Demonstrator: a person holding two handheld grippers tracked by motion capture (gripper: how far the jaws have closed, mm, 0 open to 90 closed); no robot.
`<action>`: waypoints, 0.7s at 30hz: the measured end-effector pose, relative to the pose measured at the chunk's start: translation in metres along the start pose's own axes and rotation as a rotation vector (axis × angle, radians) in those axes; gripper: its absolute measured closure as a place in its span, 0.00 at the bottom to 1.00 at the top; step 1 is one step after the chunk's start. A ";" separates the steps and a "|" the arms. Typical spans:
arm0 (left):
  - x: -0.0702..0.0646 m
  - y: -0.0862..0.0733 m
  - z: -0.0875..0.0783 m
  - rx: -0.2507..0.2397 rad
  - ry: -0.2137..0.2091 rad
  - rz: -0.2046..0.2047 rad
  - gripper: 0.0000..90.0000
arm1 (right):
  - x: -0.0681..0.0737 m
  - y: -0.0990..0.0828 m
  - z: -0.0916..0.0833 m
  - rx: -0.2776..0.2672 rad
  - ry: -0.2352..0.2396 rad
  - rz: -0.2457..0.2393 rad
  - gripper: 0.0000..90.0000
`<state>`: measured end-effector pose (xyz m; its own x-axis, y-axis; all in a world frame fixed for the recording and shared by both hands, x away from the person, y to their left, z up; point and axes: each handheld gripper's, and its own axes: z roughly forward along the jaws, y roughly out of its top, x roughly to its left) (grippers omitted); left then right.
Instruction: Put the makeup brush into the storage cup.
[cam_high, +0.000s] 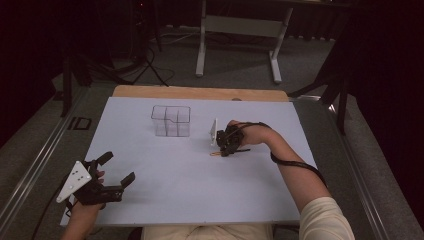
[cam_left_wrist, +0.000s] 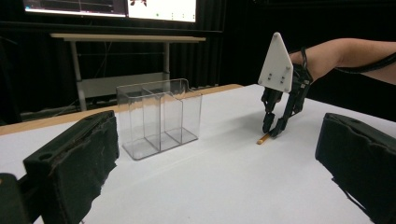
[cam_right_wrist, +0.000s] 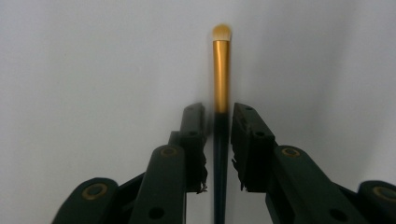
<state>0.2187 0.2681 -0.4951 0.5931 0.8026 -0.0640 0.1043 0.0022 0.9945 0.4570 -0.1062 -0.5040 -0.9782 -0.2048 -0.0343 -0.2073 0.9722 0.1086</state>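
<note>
On the desk (cam_high: 165, 175) in the high view, the right gripper (cam_high: 226, 150) points down at a brush (cam_high: 216, 153) lying at about four o'clock from the clear organizer (cam_high: 171, 121). The left gripper (cam_high: 117, 175) rests at seven o'clock, fingers spread open, holding nothing. In the left gripper view, the brush's tip (cam_left_wrist: 262, 138) pokes out beside the right fingers. In the right gripper view, the brush (cam_right_wrist: 221, 74) runs toward twelve o'clock between the narrowed fingers (cam_right_wrist: 194, 135); a slim gap remains each side.
</note>
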 end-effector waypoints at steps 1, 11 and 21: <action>0.000 0.000 0.000 0.001 0.001 0.001 0.00 | 0.000 0.000 0.001 0.000 -0.005 -0.001 0.84; -0.001 0.000 0.000 -0.008 -0.007 -0.003 0.00 | -0.003 0.007 0.003 0.049 0.013 0.127 0.93; -0.001 -0.001 0.002 0.002 -0.013 0.000 0.00 | 0.000 0.011 -0.017 -0.050 0.034 0.224 0.93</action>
<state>0.2192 0.2661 -0.4957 0.6039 0.7945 -0.0646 0.1055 0.0007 0.9944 0.4545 -0.0975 -0.4857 -0.9995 0.0114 0.0298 0.0161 0.9871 0.1590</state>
